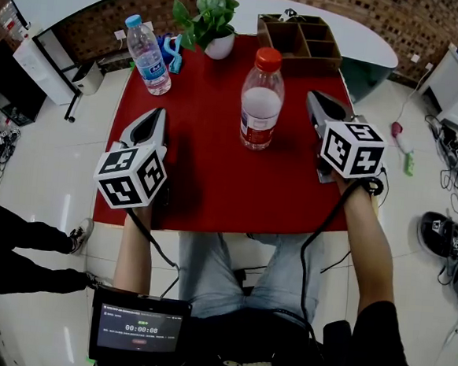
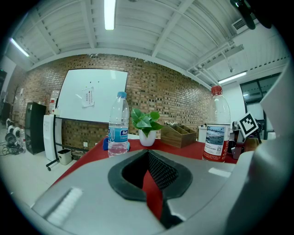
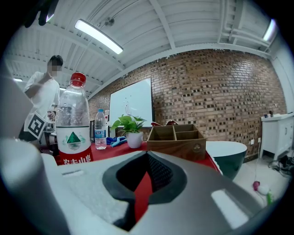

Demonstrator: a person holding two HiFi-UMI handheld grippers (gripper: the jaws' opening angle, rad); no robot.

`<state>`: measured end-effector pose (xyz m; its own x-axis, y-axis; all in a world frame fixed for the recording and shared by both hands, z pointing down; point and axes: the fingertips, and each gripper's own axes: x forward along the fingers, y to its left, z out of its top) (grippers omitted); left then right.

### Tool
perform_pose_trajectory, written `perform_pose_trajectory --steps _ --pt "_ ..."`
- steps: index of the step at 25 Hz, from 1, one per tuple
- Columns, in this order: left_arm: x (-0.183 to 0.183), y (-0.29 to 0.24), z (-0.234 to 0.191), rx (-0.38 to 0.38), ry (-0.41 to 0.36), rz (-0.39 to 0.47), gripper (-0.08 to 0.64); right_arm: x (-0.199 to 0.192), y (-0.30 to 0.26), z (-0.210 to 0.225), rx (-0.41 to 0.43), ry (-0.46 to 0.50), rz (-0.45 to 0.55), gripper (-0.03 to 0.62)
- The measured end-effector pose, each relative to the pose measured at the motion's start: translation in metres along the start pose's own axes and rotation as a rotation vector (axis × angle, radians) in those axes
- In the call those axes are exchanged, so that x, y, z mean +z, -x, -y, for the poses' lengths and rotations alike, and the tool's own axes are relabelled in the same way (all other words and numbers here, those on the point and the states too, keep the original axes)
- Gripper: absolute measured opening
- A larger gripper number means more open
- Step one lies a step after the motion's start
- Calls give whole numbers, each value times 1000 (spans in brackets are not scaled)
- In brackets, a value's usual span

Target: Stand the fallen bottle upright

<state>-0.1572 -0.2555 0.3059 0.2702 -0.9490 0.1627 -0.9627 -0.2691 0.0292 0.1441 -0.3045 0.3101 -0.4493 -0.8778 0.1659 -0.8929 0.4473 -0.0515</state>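
Observation:
A clear bottle with a red cap and red label (image 1: 261,102) stands upright in the middle of the red table (image 1: 213,185). It also shows at the right of the left gripper view (image 2: 217,126) and at the left of the right gripper view (image 3: 72,124). My left gripper (image 1: 157,114) rests low over the table's left side, well left of the bottle, shut and empty (image 2: 149,153). My right gripper (image 1: 315,97) sits just right of the bottle, apart from it, also shut with nothing in it (image 3: 148,156).
A second bottle with a blue cap (image 1: 148,56) stands upright at the far left beside blue items. A potted plant (image 1: 214,27) and a wooden compartment box (image 1: 301,42) line the far edge. A person (image 1: 18,256) stands on the floor at the left.

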Motion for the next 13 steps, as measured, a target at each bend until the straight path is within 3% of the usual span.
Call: perform_pose_trajectory --steps 13 --pt "1 -1 -1 1 1 0 6 2 -2 -2 8 2 0 3"
